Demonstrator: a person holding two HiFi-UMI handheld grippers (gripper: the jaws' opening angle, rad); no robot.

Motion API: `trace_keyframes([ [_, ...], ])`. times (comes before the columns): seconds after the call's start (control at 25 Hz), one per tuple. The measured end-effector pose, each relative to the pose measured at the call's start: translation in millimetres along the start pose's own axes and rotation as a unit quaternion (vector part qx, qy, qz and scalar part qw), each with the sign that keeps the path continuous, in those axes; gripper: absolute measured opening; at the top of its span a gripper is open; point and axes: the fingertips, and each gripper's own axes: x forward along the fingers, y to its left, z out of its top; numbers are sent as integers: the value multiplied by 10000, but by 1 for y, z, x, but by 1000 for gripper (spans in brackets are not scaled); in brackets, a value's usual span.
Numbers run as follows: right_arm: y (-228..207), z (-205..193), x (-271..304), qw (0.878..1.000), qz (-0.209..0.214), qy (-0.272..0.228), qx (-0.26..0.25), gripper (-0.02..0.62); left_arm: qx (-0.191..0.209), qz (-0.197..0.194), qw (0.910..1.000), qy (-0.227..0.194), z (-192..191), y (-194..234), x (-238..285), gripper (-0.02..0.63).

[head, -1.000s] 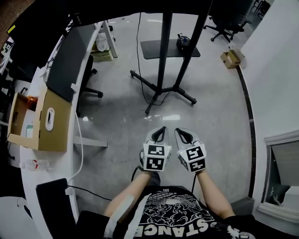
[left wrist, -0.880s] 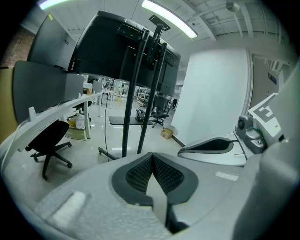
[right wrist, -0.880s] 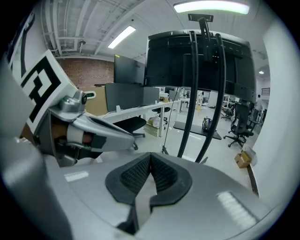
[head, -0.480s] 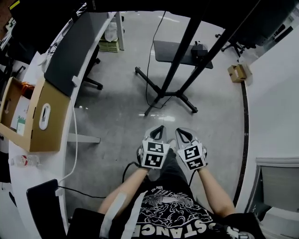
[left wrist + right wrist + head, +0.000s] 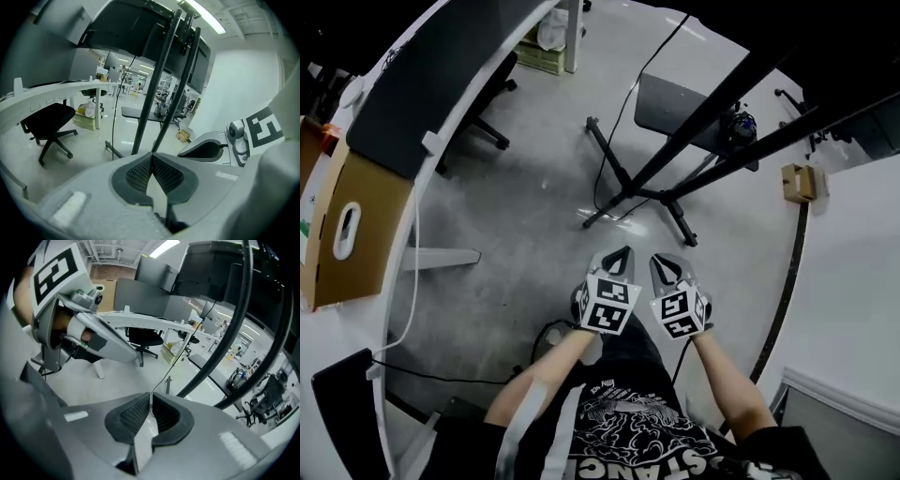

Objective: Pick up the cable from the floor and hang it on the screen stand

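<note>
The black screen stand (image 5: 675, 150) rises from splayed legs on the grey floor ahead of me, and its poles fill the left gripper view (image 5: 159, 79) and the right gripper view (image 5: 234, 324). A thin black cable (image 5: 614, 131) hangs from above down to the floor by the stand's legs; the same cable (image 5: 114, 122) shows left of the poles. My left gripper (image 5: 623, 251) and right gripper (image 5: 661, 260) sit side by side in front of my chest, short of the stand. The left gripper (image 5: 152, 154) and right gripper (image 5: 151, 394) are both shut with nothing between their pads.
A curved white desk (image 5: 403, 244) runs down the left with a cardboard box (image 5: 347, 225) on it and a black office chair (image 5: 483, 112) under it. A grey platform (image 5: 675, 103) lies behind the stand. A small box (image 5: 799, 181) sits by the right wall. Another black cable (image 5: 548, 333) loops near my feet.
The view has moved forward and turned; the stand now sits closer and leans across the upper right. Both grippers stay together, shut, in the same pose.
</note>
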Motion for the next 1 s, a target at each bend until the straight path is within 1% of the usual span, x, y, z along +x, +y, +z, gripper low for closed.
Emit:
trace_keyframes([
  [0.16, -33, -28, 53, 9972, 304, 206, -649, 23, -277, 284, 9991, 136, -6, 19, 56, -2],
  [0.28, -49, -54, 104, 9921, 487, 303, -1114, 32, -372, 377, 9985, 128, -14, 36, 98, -2],
  [0.36, -55, -72, 140, 9871, 555, 372, -1454, 32, -376, 414, 9983, 139, -27, 51, 124, -2],
  [0.48, -56, -102, 183, 9812, 634, 510, -1749, 32, -528, 386, 9974, 291, -63, 66, 153, -2],
  [0.6, -59, -131, 226, 9769, 608, 638, -1944, 32, -524, 424, 9969, 401, -98, 83, 185, -2],
  [0.84, -68, -194, 318, 9621, 442, 946, -2518, 52, -659, 313, 9970, 273, -149, 112, 258, -2],
  [0.92, -71, -218, 347, 9540, 386, 1066, -2776, 52, -613, 259, 9974, 265, -166, 118, 281, -2],
  [1.0, -74, -244, 374, 9426, 341, 1168, -3109, 51, -555, 207, 9980, 241, -183, 125, 302, -2],
])
